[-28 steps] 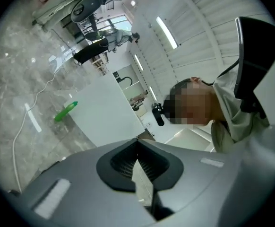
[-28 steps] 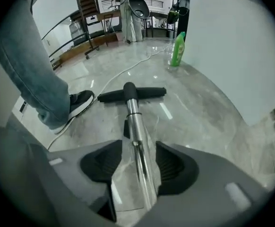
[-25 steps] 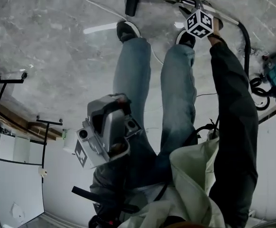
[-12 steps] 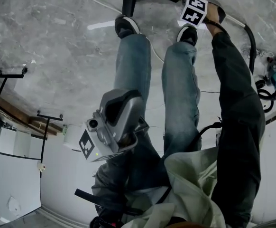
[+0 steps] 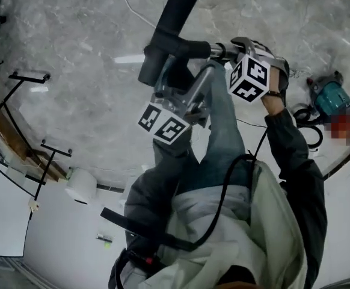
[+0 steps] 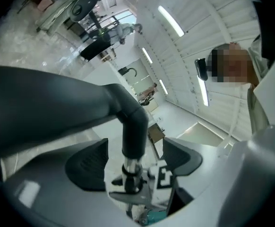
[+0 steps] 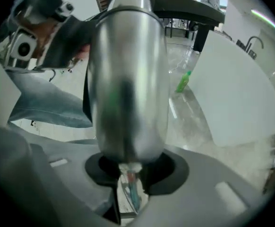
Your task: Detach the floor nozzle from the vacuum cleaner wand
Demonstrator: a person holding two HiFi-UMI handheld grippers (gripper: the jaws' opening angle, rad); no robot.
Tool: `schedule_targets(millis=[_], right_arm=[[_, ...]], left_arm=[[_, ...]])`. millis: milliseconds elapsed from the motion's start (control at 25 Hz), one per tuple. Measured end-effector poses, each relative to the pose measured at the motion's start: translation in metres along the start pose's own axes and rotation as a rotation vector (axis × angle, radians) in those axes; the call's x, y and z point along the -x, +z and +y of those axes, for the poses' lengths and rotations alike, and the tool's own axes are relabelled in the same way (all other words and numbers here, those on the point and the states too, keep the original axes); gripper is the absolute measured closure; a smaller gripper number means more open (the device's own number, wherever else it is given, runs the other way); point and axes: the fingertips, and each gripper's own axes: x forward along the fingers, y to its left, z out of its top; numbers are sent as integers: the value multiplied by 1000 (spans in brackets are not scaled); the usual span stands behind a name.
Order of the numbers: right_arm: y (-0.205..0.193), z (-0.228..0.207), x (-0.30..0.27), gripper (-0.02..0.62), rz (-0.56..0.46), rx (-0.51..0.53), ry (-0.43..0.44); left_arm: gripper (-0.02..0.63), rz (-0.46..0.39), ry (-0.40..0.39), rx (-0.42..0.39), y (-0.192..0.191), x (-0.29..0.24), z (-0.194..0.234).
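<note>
The black T-shaped floor nozzle [image 5: 170, 27] is raised off the floor, its neck [image 6: 135, 126] seated on the chrome wand [image 5: 222, 50]. My right gripper [image 5: 230, 54] is shut on the wand [image 7: 128, 79], both pads pressed against the tube. My left gripper [image 5: 178, 84] sits at the nozzle's neck from below. Its jaws are opening; the neck stands between the two dark pads [image 6: 86, 165] with a gap on each side. The left gripper [image 6: 133, 159] touches nothing that I can see.
A person's jeans-clad legs [image 5: 223, 137] are below the grippers. A teal power tool [image 5: 328, 100] with a black cable lies on the marble floor at right. Black rack stands [image 5: 29, 77] and a white roll [image 5: 82, 185] are at left. A green bottle [image 7: 184, 81] stands on the floor.
The right gripper has lifted the wand and nozzle up from the floor towards the camera. The left gripper has moved from the lap up to the nozzle's neck.
</note>
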Motion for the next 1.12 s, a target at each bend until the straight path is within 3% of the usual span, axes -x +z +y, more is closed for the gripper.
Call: schedule_targets(millis=[120, 200, 240, 280, 400, 560, 760, 840, 920, 1000, 1120], right_arm=[[12, 21, 64, 468, -52, 30, -79], [26, 43, 97, 468, -98, 42, -121], [34, 54, 113, 468, -129, 39, -136], [43, 66, 129, 468, -166, 28, -147], [65, 98, 188, 463, -302, -10, -196], [92, 138, 288, 462, -427, -23, -390], [132, 176, 378, 471, -566, -67, -568], [142, 182, 378, 474, -585, -15, -529], [149, 202, 370, 477, -589, 49, -371], [154, 226, 369, 549, -612, 87, -209], [158, 252, 378, 555, -631, 106, 26]], left_arm=[[244, -94, -67, -33, 42, -6, -54], [250, -207, -110, -24, 72, 7, -84], [365, -258, -132, -17, 86, 18, -96], [392, -287, -160, -8, 96, 31, -108], [418, -276, -316, -25, 118, 71, -153], [462, -263, -646, -168, 153, 145, -261], [518, -268, -777, -267, 179, 221, -360], [518, -268, -786, -292, 176, 231, -371], [517, -263, -795, -324, 173, 243, -376], [512, -246, -810, -353, 168, 254, -383], [502, -220, -854, -354, 170, 263, -396]])
